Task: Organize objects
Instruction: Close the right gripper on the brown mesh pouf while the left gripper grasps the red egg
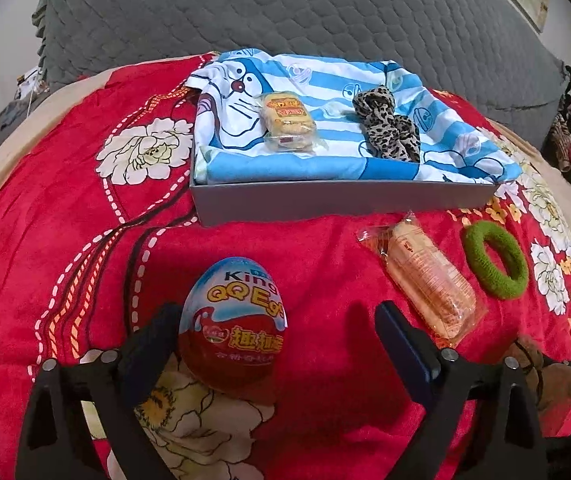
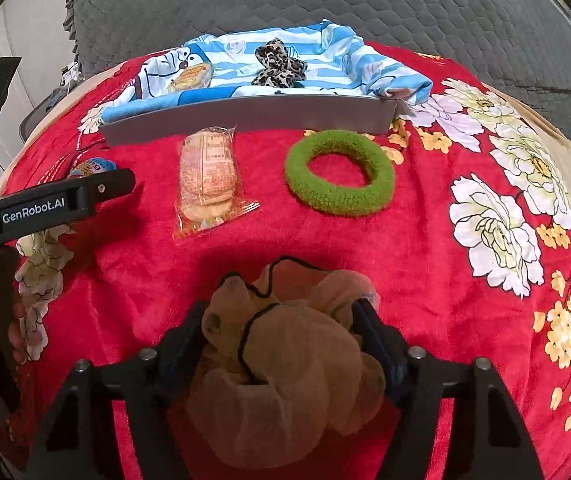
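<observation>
Left wrist view: left gripper [image 1: 281, 328] spread wide, toy egg [image 1: 232, 324] seated between fingers, touching left finger only, resting on red floral blanket [image 1: 317, 248]. Grey box [image 1: 325, 196] lined with blue cartoon cloth [image 1: 325, 80]; cake packet [image 1: 287, 120] and leopard scrunchie [image 1: 387, 122] held inside. Wrapped snack [image 1: 425, 276] and green ring scrunchie [image 1: 493, 258] laid before box. Right wrist view: right gripper [image 2: 281, 332] clamped on tan scrunchie [image 2: 281, 364].

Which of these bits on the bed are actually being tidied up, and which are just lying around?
Being tidied: toy egg, tan scrunchie, green hair ring, wrapped snack, grey box already holding a cake pack and leopard scrunchie.

Just there: red floral blanket, grey quilted cushion.
</observation>
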